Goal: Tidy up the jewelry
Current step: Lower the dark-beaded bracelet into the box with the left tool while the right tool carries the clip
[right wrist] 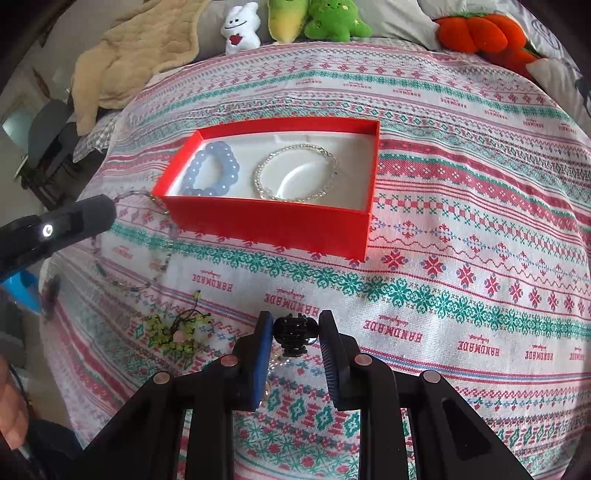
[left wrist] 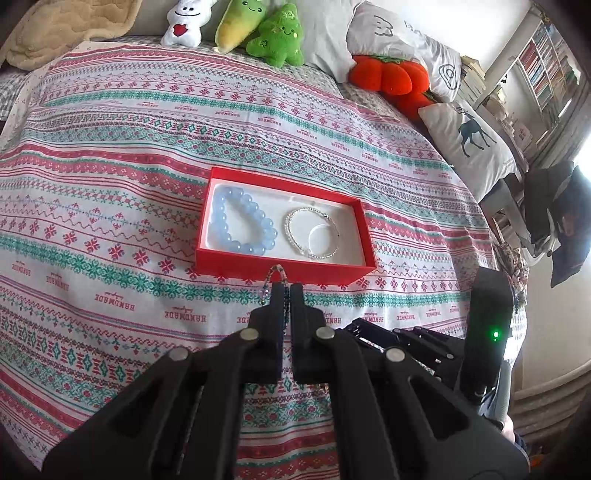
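A red box (left wrist: 280, 271) (right wrist: 266, 225) lies open on the patterned cloth. It holds a blue bead bracelet (left wrist: 242, 225) (right wrist: 212, 170) on the left and a silver bracelet (left wrist: 312, 232) (right wrist: 295, 173) on the right. My left gripper (left wrist: 284, 286) is shut on a thin beaded chain (left wrist: 277, 271), just in front of the box's near wall; the chain hangs from it in the right wrist view (right wrist: 147, 236). My right gripper (right wrist: 293, 332) is open around a black bead bracelet (right wrist: 293, 332) on the cloth. A green bead bracelet (right wrist: 177, 332) lies to its left.
Plush toys (left wrist: 258, 29) and pillows (left wrist: 469, 144) line the far edge of the bed. A beige blanket (right wrist: 136, 51) lies at the back left. The right gripper's body (left wrist: 487, 325) shows at the right of the left wrist view.
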Tool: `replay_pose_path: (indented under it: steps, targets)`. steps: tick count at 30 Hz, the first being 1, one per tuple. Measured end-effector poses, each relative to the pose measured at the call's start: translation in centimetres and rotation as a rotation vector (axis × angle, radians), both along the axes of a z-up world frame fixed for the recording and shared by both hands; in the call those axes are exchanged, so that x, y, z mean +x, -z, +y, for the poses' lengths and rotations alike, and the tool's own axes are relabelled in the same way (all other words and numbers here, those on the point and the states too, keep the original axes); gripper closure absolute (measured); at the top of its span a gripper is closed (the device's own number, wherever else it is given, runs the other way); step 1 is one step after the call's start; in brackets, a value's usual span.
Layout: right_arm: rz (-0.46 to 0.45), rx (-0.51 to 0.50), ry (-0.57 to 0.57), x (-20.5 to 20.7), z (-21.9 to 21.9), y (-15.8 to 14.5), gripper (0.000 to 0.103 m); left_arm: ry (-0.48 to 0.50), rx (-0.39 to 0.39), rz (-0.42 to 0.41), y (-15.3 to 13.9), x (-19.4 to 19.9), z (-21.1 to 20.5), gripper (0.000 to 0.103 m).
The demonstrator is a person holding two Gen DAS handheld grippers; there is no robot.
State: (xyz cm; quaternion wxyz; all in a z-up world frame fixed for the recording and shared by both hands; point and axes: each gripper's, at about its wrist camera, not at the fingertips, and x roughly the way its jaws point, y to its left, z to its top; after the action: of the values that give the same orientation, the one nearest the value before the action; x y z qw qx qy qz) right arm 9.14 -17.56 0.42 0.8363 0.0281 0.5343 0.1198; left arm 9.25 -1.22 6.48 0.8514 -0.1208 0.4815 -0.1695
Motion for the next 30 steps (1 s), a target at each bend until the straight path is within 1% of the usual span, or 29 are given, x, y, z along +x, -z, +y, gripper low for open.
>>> replay_pose_path:
  steps: [7, 13, 16, 20, 23, 30]
  targets:
    - [-0.012, 0.005, -0.004, -0.3, 0.4, -0.3, 0.078, 0.000, 0.025, -0.023, -0.3, 0.0, -0.1, 0.099]
    - [-0.060, 0.008, 0.007, -0.7, -0.5, -1.5, 0.078, -0.002, 0.062, -0.061, -0.8, 0.1, -0.4, 0.099]
    - [-0.090, -0.008, 0.010, -0.8, -0.5, -2.0, 0.078, -0.010, 0.100, -0.089, -1.1, 0.1, -0.7, 0.099]
    - [-0.111, 0.006, 0.018, -0.8, -0.8, -2.6, 0.077, -0.014, 0.128, -0.119, -1.5, 0.3, -1.0, 0.099]
    - [-0.142, -0.003, 0.027, -0.8, -1.0, -3.1, 0.077, -0.018, 0.159, -0.143, -1.7, 0.5, -1.3, 0.099]
    - [-0.203, 0.008, 0.046, -0.5, -1.4, -4.5, 0.077, -0.021, 0.155, -0.165, -2.1, 1.4, -1.5, 0.099]
